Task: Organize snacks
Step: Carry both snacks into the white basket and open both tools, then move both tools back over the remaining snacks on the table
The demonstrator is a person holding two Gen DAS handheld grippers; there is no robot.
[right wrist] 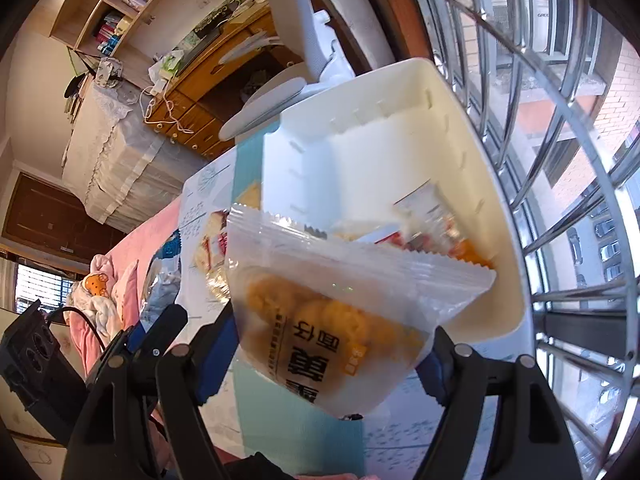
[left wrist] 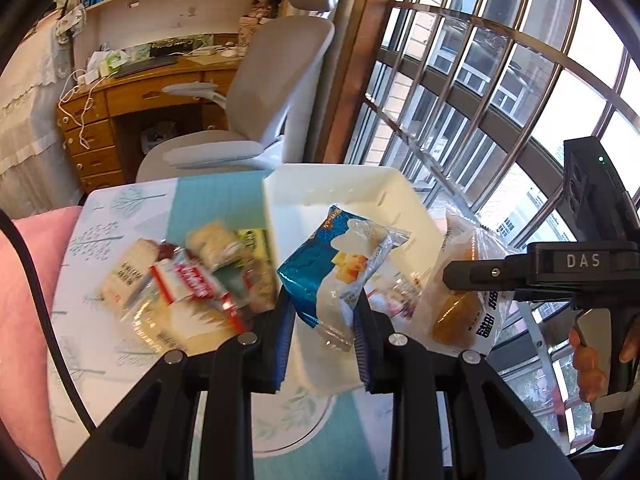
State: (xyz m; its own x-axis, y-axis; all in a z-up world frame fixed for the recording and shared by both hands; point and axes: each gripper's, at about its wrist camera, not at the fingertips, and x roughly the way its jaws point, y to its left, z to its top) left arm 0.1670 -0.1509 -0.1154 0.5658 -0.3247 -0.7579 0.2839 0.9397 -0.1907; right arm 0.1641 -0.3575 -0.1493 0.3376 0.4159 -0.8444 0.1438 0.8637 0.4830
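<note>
L gripper (left wrist: 322, 312) is raised over the white bin's (left wrist: 276, 216) near edge, fingers clamped narrow on a blue snack pack (left wrist: 332, 276). R gripper (right wrist: 332, 344) tilts in from the right, gripping a clear bag of yellow pastry (right wrist: 320, 316) above the bin — loose snacks (left wrist: 188, 280) lie on the tablecloth (left wrist: 120, 208) left of it.

Left gripper (left wrist: 322, 316) reaching toward twelve o'clock, blue-padded fingers (left wrist: 285, 336) closed in on a held packet. Right gripper (right wrist: 332, 344) tilted toward one o'clock, fingers (right wrist: 218, 356) spread wider and pressed to both sides of its held bag. Right hand (left wrist: 588, 364) wrapped round the trigger grip, at four o'clock in the left view.
</note>
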